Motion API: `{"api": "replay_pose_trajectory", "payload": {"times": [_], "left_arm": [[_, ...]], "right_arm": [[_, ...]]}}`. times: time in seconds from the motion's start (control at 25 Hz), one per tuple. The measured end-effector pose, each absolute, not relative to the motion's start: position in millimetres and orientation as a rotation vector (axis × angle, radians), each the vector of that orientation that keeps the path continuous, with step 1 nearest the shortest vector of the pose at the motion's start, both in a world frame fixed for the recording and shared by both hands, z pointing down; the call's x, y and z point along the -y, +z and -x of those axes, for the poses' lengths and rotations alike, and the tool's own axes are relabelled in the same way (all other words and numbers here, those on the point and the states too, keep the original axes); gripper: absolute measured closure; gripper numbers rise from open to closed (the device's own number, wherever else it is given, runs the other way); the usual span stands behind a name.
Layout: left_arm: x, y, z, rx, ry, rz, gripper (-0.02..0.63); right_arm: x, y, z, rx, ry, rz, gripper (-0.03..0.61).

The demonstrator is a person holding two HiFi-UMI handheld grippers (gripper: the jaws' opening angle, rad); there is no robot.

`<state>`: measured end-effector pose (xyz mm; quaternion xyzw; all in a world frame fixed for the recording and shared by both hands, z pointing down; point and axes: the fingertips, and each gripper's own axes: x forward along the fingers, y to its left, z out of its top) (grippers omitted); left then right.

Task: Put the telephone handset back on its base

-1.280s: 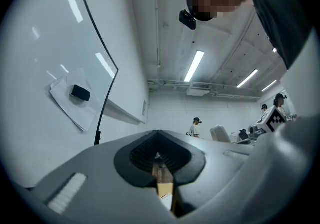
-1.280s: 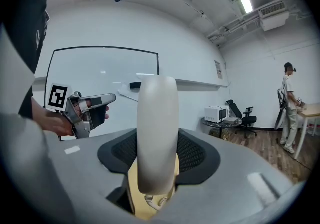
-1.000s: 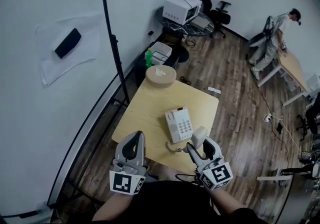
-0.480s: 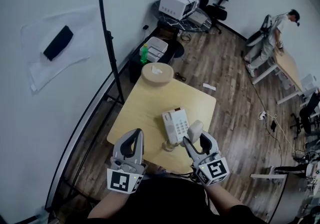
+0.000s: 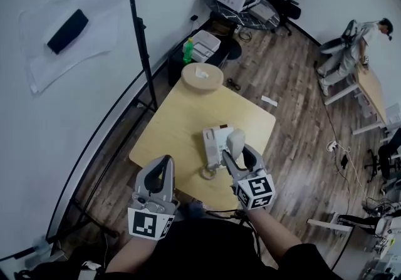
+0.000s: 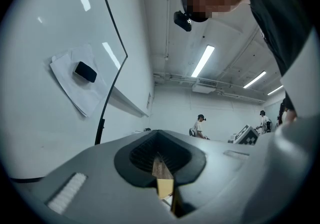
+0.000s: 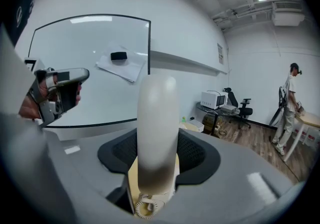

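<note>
Over base (image 5: 214, 141) | handset (image 5: 235, 142) long axis along right gripper (image 5: 238, 156) jaws, pointing away, clamped | left gripper (image 5: 164, 165) seemingly closed, empty

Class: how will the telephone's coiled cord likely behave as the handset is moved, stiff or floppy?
Probably floppy and springy: the coiled cord hangs in loops from the handset. It likely tugs back only lightly, being thin. It could snag on the telephone base beside it.

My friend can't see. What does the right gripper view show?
The right gripper clamps a white telephone handset upright between its jaws, its curly cord at the bottom. Behind it are a whiteboard and the left gripper.
</note>
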<state>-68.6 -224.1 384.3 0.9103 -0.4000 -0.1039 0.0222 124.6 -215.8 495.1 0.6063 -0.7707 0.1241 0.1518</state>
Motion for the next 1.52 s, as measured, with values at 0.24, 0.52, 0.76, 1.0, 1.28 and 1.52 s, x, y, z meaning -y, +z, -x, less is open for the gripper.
{"api": "replay_pose_trajectory", "payload": {"times": [0.24, 0.52, 0.76, 1.0, 1.28, 1.52], "left_arm": [[216, 403, 71, 1.28, -0.289, -2.778, 0.614], [207, 431, 80, 1.314, -0.225, -2.723, 0.614], [202, 445, 85, 1.33, -0.19, -2.696, 0.614], [192, 458, 90, 1.329, -0.106, -2.675, 0.614], [190, 464, 93, 1.329, -0.101, -2.667, 0.614], [189, 466, 99, 1.336, -0.106, -2.659, 0.614]], "right_arm": [[239, 551, -135, 2.155, 0.476, -1.724, 0.354], [266, 622, -143, 2.066, 0.597, -1.678, 0.354], [280, 676, -145, 1.977, 0.691, -1.631, 0.354], [280, 708, -147, 1.898, 0.813, -1.641, 0.354], [277, 735, -142, 1.825, 0.901, -1.621, 0.354], [273, 747, -136, 1.776, 0.936, -1.608, 0.354]]}}
